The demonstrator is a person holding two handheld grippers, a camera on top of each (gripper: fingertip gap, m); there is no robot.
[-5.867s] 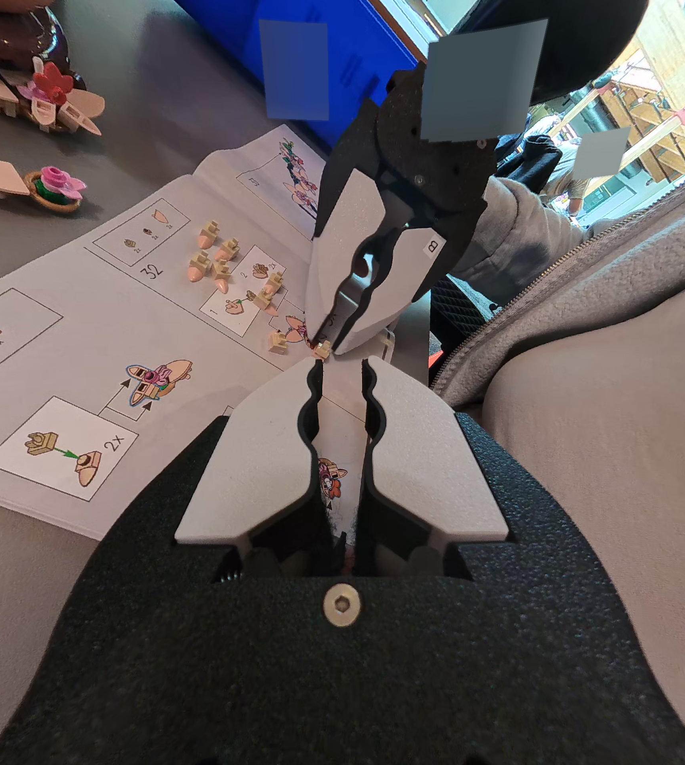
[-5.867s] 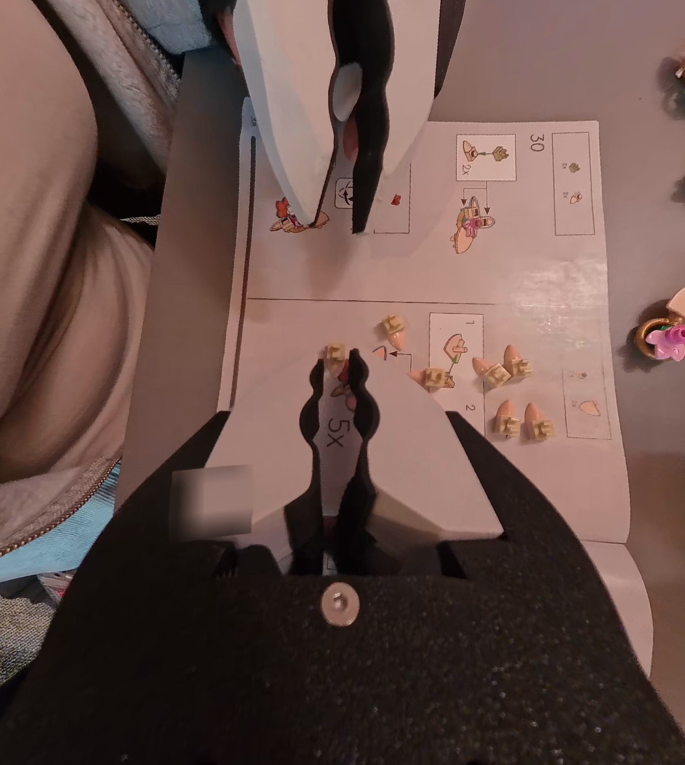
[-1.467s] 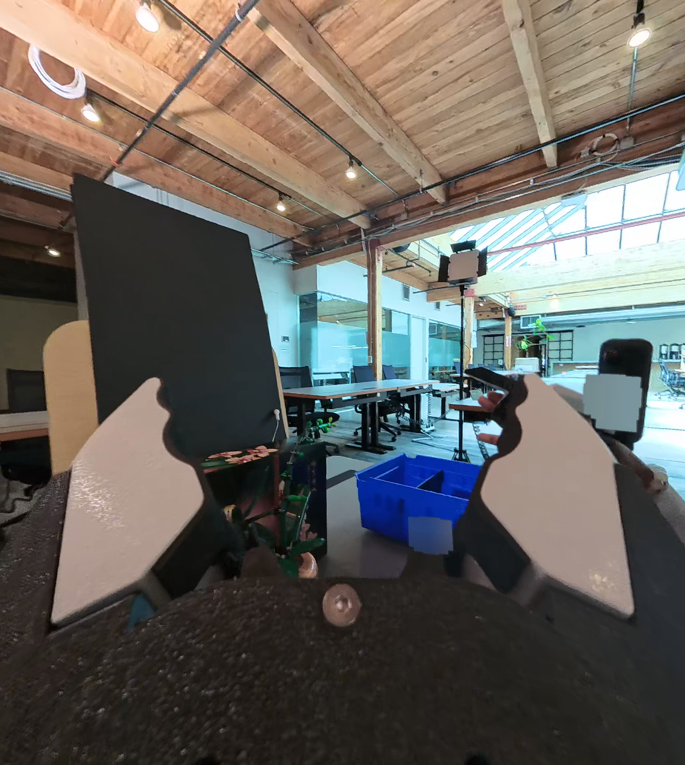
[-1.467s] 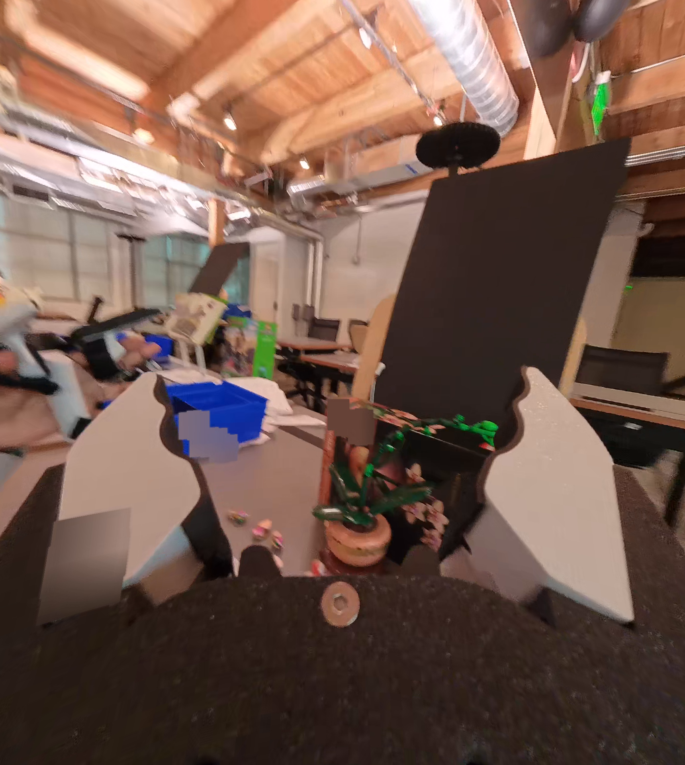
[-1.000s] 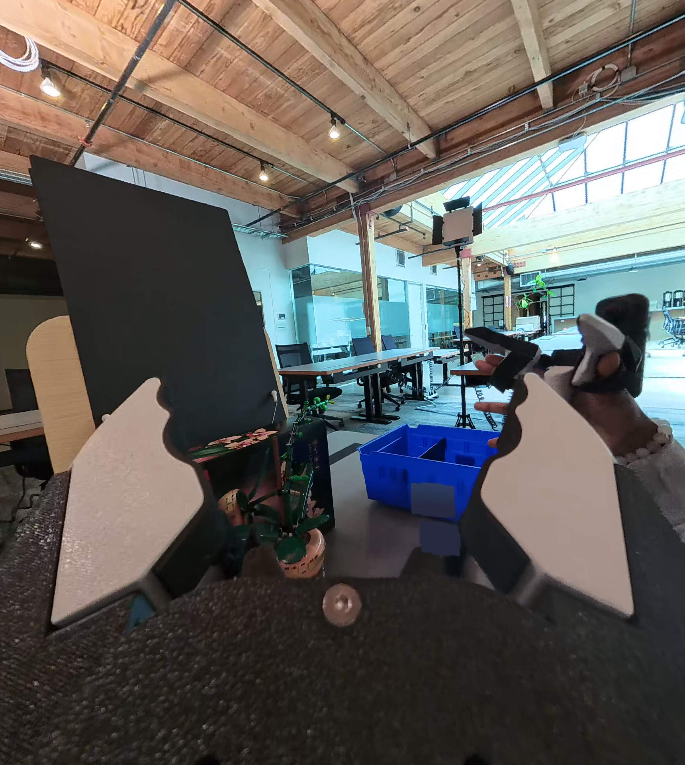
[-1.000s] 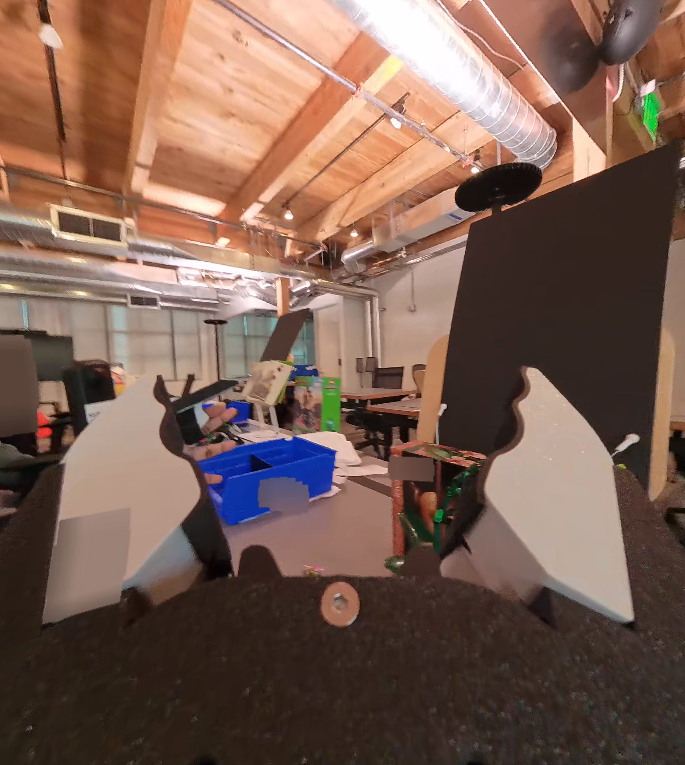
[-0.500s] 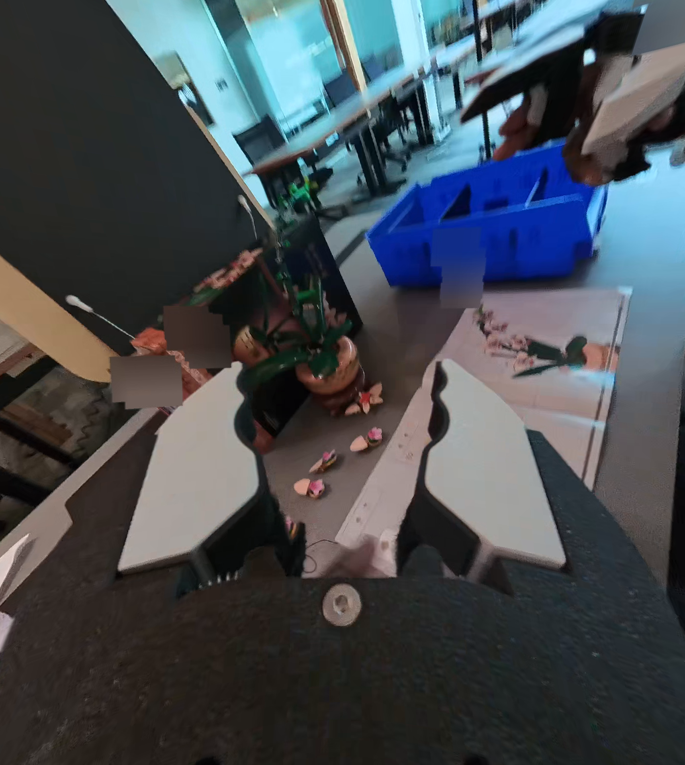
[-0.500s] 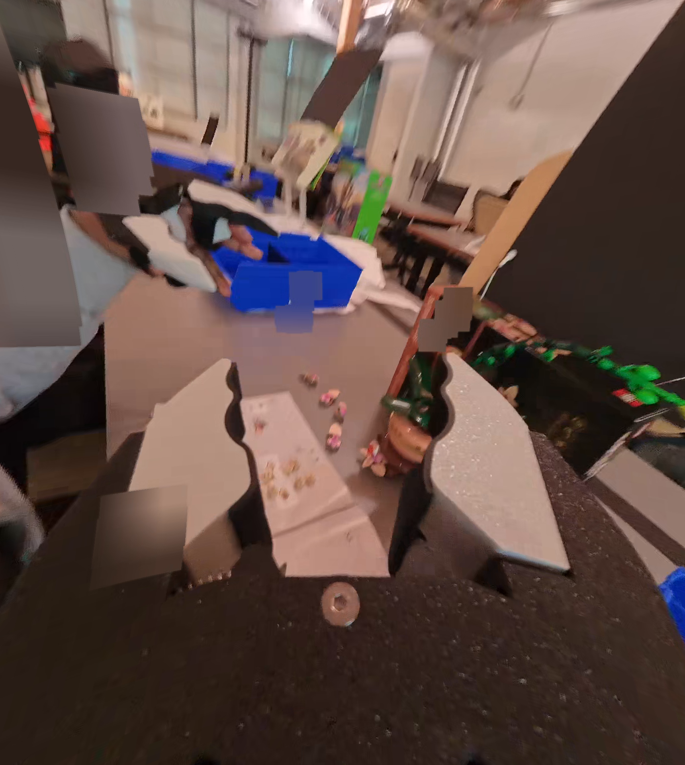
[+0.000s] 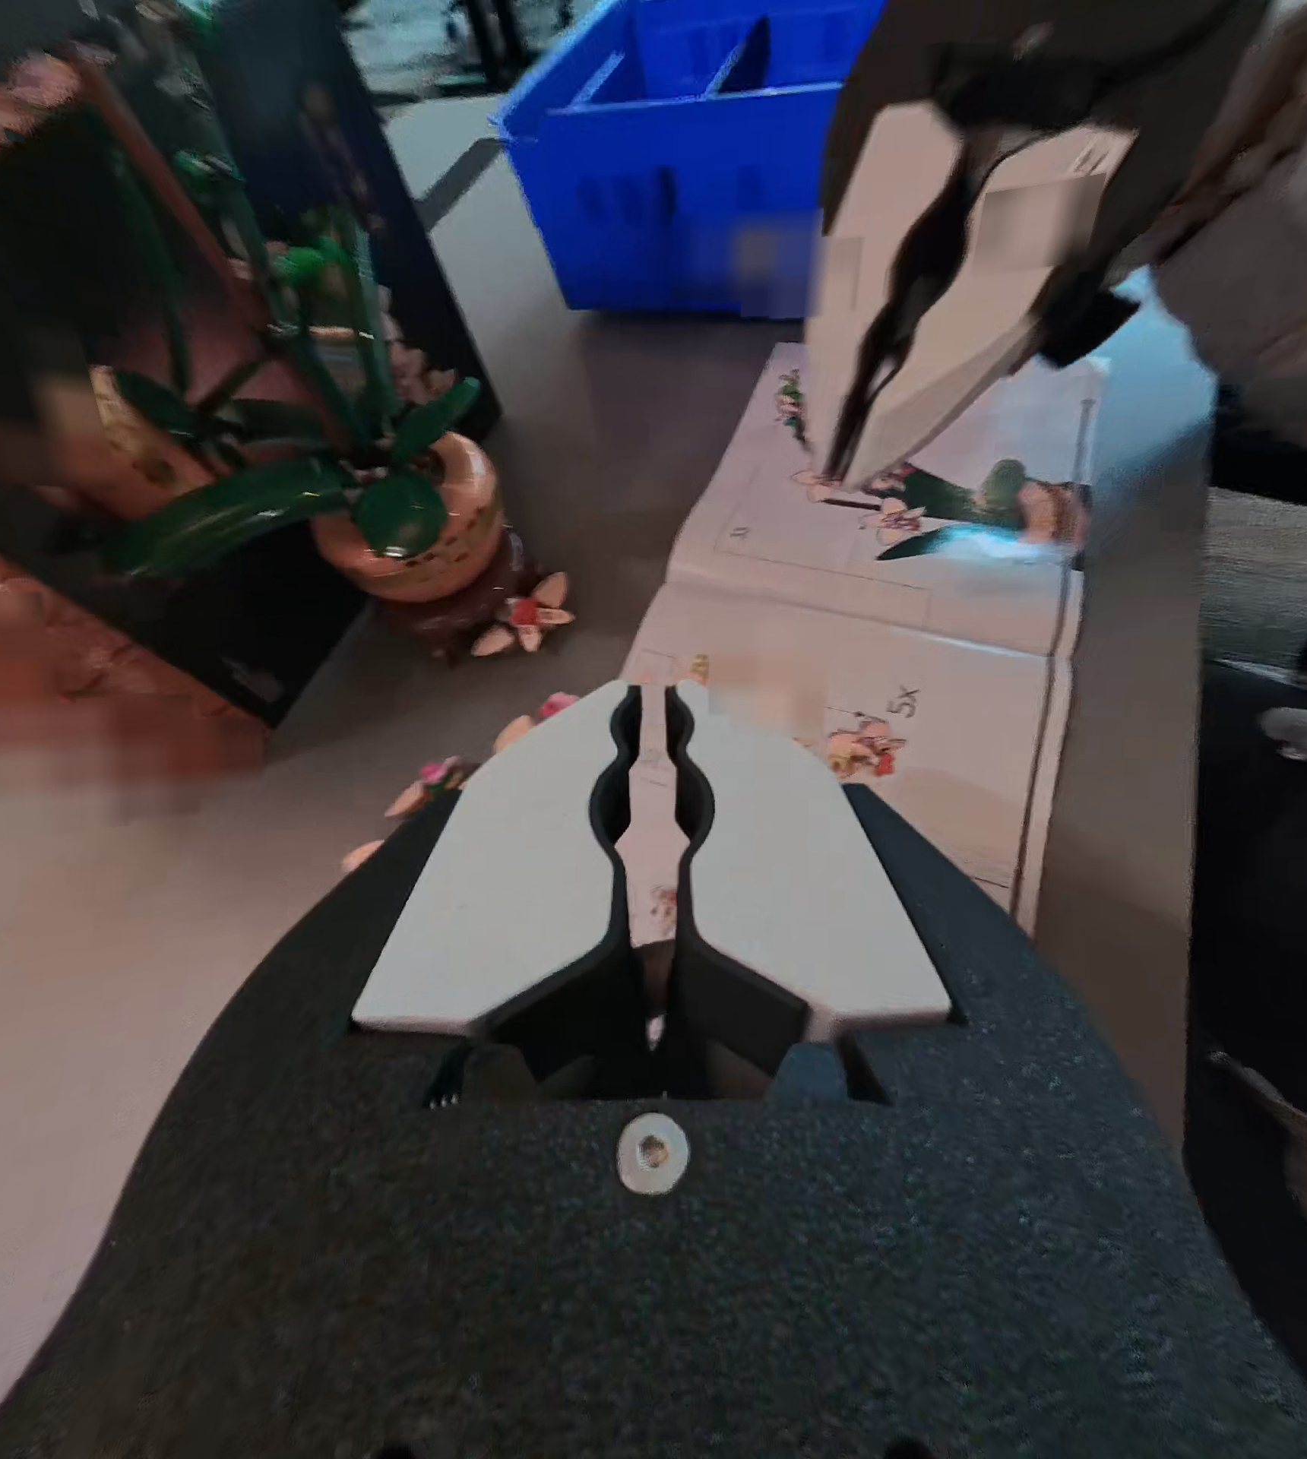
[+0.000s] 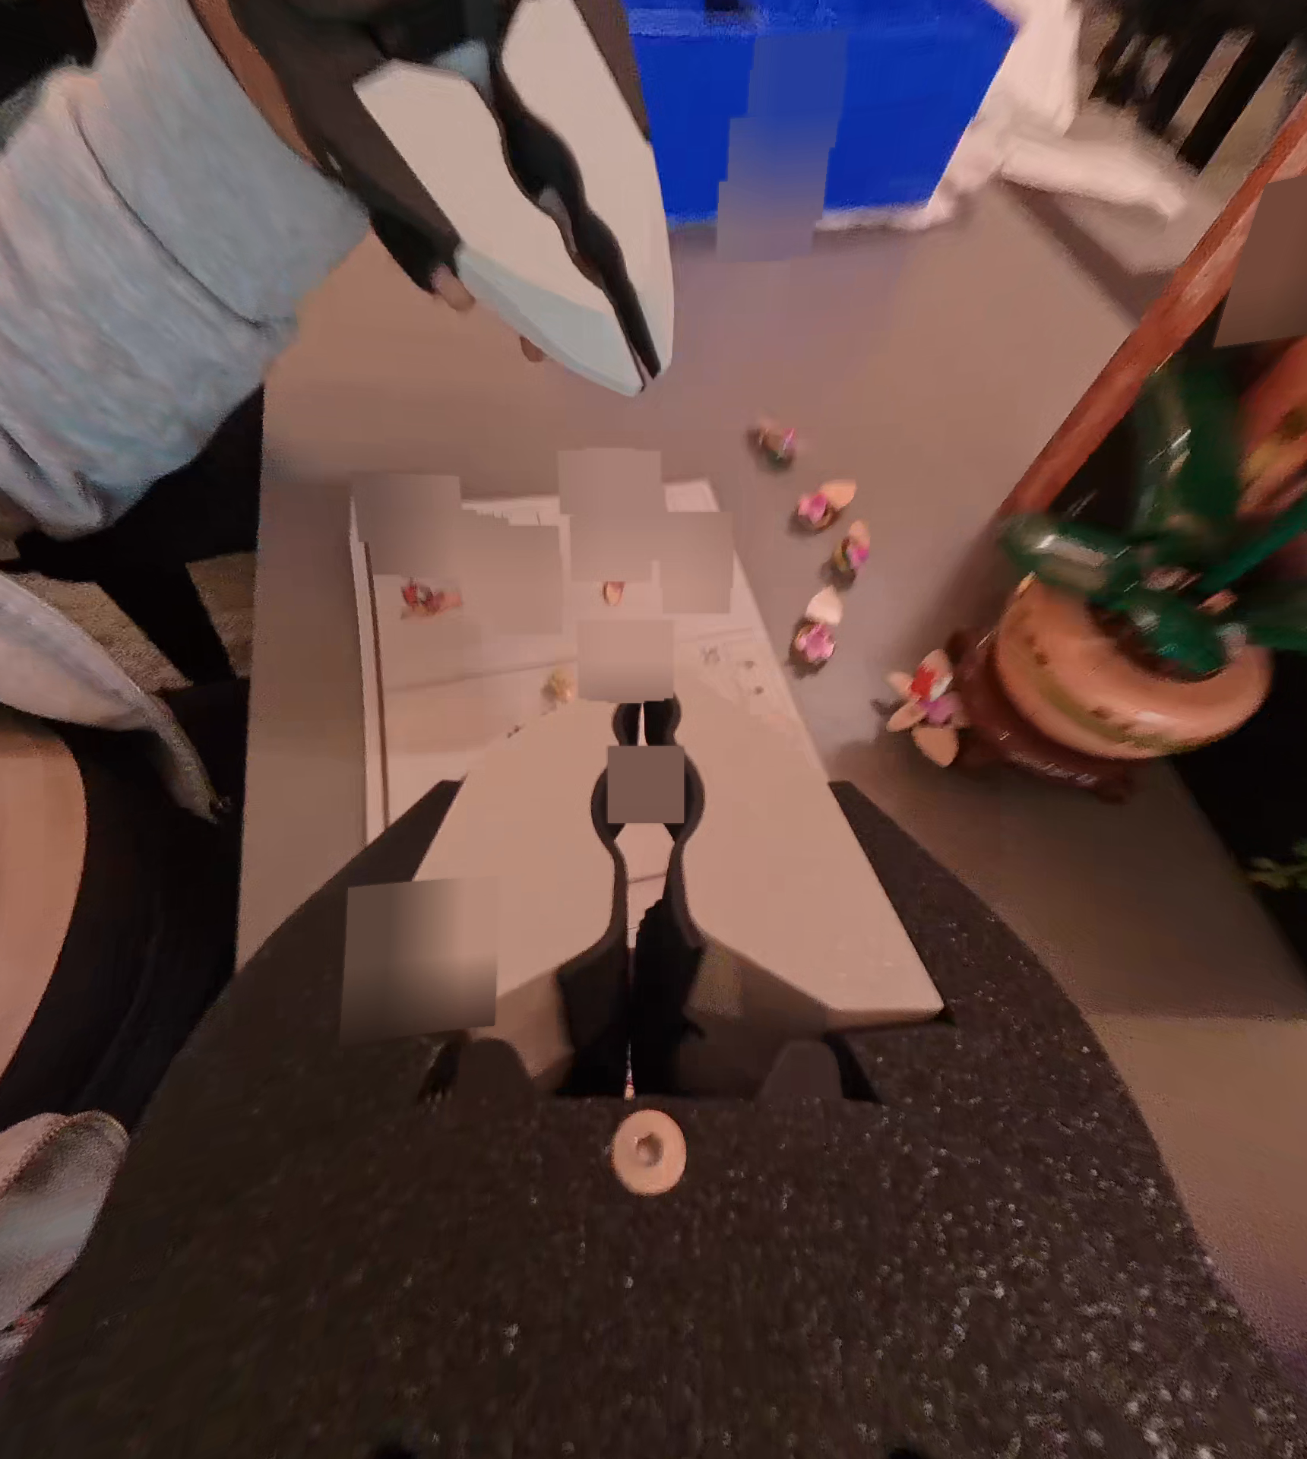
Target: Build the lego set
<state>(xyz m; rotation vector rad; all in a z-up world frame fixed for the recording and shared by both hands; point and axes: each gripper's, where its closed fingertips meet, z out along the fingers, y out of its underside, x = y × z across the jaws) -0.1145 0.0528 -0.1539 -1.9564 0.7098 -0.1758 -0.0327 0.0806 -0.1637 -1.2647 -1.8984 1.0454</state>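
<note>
We seem to be at a work table (image 9: 571,371) in an office-like room, its grey top set up for a toy-brick build. An open paper instruction booklet (image 9: 911,631) lies on it, small pink-and-cream brick flowers (image 10: 824,505) are scattered beside it, a brick-built green plant in a tan pot (image 9: 429,537) stands near, and a blue plastic divided bin (image 9: 674,158) sits behind.

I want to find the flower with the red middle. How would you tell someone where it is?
Find the tan plant pot with dark green leaves, left of the open instruction booklet. The flower lies against its dark brown base. Its centre is red; the loose flowers nearby have pink centres.
</note>
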